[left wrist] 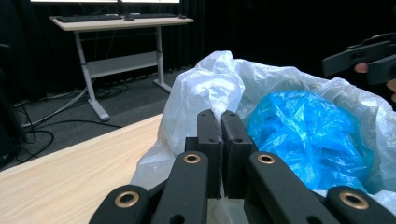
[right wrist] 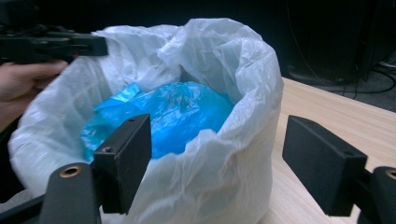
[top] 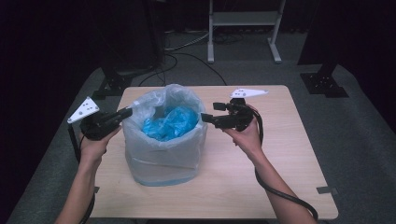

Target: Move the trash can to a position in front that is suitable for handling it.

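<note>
Dark curtains ring a wooden bench (top: 280,154) carrying a white bag (top: 163,154) holding blue plastic (top: 170,123). Left claw (top: 125,112) is clamped on the rim; right claw (top: 204,116), jaws apart, should pinch the opposite rim squarely.

Dim room, black surround; table (top: 280,154) evenly lit from above; soft focus, near tool parts blurred.

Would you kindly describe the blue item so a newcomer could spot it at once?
On the light wooden table stands a bin lined with a white translucent bag. Inside its open mouth sits the crumpled blue plastic bag, the one bright blue thing between the two black claws.
</note>
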### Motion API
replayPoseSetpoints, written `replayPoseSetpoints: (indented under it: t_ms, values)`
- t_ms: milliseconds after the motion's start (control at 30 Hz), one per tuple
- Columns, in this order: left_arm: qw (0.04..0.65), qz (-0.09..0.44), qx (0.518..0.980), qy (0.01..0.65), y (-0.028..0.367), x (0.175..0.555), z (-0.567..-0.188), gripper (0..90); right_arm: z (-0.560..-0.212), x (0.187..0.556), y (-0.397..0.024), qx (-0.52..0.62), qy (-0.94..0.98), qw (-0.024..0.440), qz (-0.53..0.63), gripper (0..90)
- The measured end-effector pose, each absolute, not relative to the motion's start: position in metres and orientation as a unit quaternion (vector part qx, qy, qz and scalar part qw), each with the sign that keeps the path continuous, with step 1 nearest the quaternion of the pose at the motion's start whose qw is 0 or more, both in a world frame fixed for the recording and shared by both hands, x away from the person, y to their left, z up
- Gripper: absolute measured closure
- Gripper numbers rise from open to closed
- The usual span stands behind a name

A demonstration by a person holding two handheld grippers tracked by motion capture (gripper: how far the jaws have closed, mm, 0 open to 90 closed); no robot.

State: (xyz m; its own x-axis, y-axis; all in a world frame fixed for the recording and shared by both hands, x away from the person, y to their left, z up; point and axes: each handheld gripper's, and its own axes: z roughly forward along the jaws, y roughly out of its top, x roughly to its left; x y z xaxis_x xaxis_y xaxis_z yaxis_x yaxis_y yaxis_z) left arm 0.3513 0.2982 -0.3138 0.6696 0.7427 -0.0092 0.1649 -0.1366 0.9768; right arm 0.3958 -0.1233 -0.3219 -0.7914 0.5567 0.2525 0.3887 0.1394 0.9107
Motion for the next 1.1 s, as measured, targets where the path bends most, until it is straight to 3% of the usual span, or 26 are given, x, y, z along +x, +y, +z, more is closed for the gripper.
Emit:
replayPoseSetpoints:
  t_ms: [300,667,700,867,933,1000,1033,1100]
  values:
    - [0.584,0.253,0.702,0.32,0.306,0.344,-0.311,88.3,-0.326,0.406,-0.101,0.326,0.76,0.075,0.558,30.7]
    - [0.593,0.249,0.693,0.325,0.311,0.341,-0.311,88.2,-0.328,0.406,-0.092,0.361,0.757,0.111,0.533,57.7]
    - [0.595,0.249,0.693,0.324,0.311,0.341,-0.311,88.3,-0.326,0.405,-0.092,0.368,0.752,0.124,0.534,64.0]
    - [0.6,0.245,0.691,0.32,0.308,0.34,-0.309,88.2,-0.322,0.403,-0.09,0.376,0.747,0.145,0.528,71.5]
    - [0.601,0.245,0.692,0.317,0.307,0.339,-0.307,88.3,-0.32,0.401,-0.089,0.381,0.742,0.164,0.527,79.1]
    - [0.603,0.244,0.691,0.315,0.305,0.339,-0.306,88.3,-0.319,0.401,-0.088,0.385,0.739,0.165,0.528,81.6]
    - [0.606,0.24,0.692,0.312,0.303,0.339,-0.304,88.2,-0.317,0.402,-0.089,0.383,0.737,0.162,0.533,87.8]
    - [0.609,0.236,0.691,0.31,0.302,0.34,-0.303,88.2,-0.315,0.402,-0.089,0.385,0.736,0.161,0.532,88.6]
